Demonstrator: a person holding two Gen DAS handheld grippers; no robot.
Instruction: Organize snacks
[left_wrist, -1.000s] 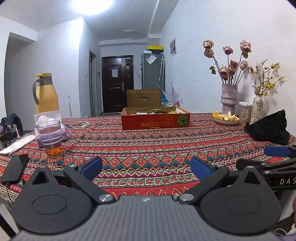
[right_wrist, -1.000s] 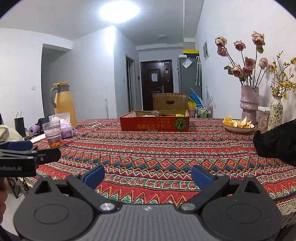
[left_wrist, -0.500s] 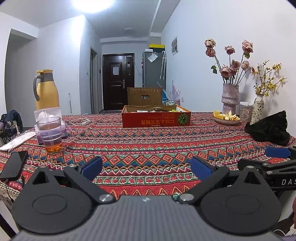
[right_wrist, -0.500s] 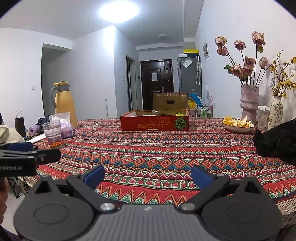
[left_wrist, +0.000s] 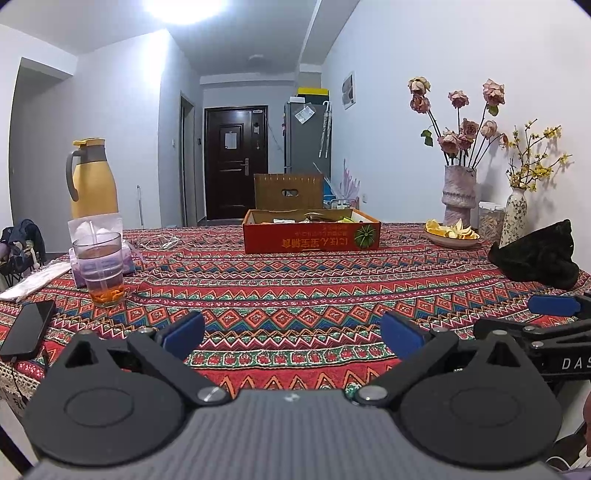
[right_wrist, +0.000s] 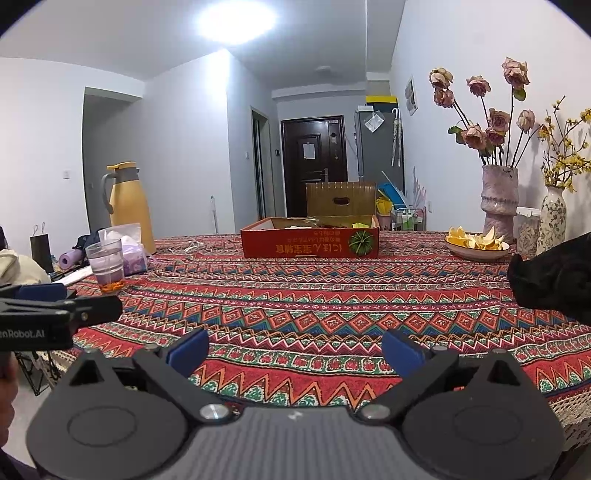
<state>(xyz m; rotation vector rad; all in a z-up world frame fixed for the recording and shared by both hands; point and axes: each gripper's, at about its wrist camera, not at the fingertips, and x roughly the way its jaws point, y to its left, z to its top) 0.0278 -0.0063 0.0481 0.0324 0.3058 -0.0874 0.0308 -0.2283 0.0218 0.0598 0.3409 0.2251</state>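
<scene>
Two grippers, the left gripper (left_wrist: 291, 332) and right gripper (right_wrist: 295, 350), hover side by side at the near edge of the patterned table (left_wrist: 295, 288), jaws spread wide and holding nothing, both aimed at the red cardboard box (left_wrist: 311, 236) of snacks (right_wrist: 325, 222) standing well beyond. A glass (left_wrist: 100, 269), phone (left_wrist: 26, 330) and black bag (left_wrist: 539, 258) flank the bare cloth between.

box (left_wrist: 311, 235) on table's (left_wrist: 295, 295) far side, glass (left_wrist: 100, 264) at left.
</scene>
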